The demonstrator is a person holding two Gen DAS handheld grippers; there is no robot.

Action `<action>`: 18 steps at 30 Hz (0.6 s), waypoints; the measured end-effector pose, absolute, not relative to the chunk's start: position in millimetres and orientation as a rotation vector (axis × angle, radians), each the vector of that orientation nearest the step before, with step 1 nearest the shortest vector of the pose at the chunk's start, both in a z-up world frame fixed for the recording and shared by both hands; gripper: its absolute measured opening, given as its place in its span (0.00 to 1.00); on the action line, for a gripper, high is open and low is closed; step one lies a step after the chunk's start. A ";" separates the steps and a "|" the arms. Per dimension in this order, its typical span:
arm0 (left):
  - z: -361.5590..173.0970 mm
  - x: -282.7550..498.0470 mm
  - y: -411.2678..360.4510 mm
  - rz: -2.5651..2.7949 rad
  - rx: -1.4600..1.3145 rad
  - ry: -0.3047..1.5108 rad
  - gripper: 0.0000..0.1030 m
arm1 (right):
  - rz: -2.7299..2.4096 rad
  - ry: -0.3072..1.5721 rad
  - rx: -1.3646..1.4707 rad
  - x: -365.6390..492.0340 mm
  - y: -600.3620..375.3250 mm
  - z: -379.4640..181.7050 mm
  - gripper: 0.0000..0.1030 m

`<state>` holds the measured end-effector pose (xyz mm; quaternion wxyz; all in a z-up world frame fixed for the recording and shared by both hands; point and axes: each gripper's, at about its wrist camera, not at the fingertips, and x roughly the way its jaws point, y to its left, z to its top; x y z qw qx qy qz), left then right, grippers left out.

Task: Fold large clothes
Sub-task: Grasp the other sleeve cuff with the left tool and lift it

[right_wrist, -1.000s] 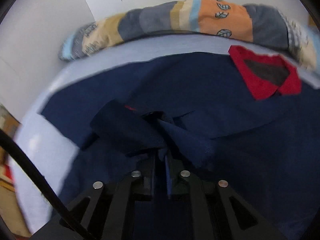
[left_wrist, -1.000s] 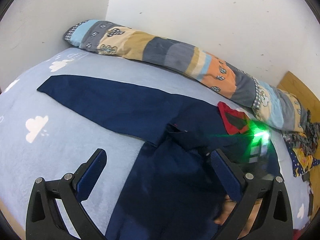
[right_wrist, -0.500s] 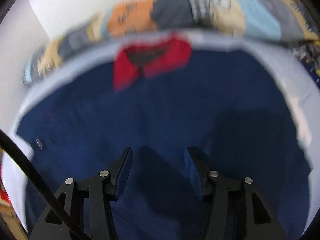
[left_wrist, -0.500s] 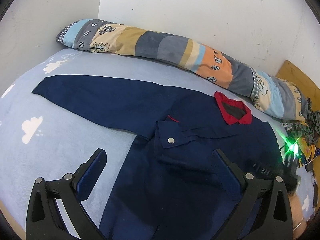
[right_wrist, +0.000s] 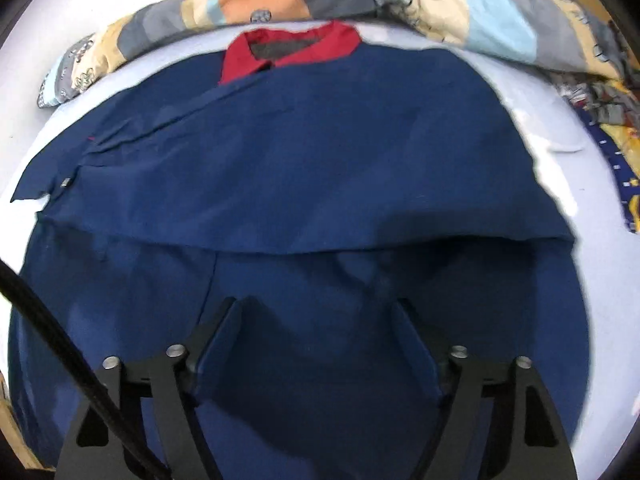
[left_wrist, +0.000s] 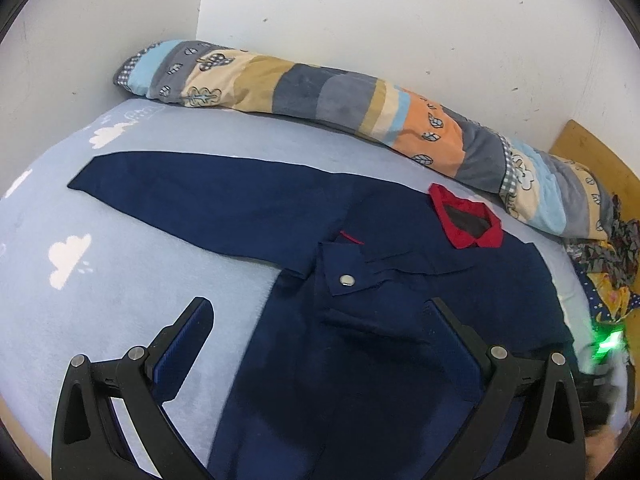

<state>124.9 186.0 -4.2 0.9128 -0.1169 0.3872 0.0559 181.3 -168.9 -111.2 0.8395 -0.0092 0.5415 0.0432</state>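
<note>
Navy jacket (left_wrist: 400, 280): matte woven cloth, red collar (left_wrist: 466, 222), metal snap on a cuff, lying flat on a pale blue fleecy bedsheet (left_wrist: 120, 280) with white cloud print. Collar toward upper right of the left view; one sleeve stretches out toward upper left. Patchwork bolster (left_wrist: 360, 100) along the wall. Left gripper (left_wrist: 320, 320) wide open, empty. Right gripper (right_wrist: 320, 312) opening above the cloth, nothing between its jaws.

One navy shirt (left_wrist: 400, 320), one patchwork bolster (left_wrist: 320, 92), two tools.
</note>
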 end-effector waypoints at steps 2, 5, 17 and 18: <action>-4.0 123.8 190.1 0.129 -0.227 0.792 1.00 | 0.117 1.051 0.055 159.8 -175.6 -74.2 0.74; -10.3 127.0 199.8 0.150 -0.230 0.802 1.00 | 0.143 0.871 0.076 116.5 -175.9 -19.8 0.80; -40.5 167.3 380.1 0.187 -0.625 0.798 0.74 | 0.313 0.758 0.014 68.6 -132.0 9.9 0.82; -48.5 172.9 404.6 0.206 -0.653 0.809 0.69 | 0.310 0.748 0.008 64.3 -129.2 13.3 0.82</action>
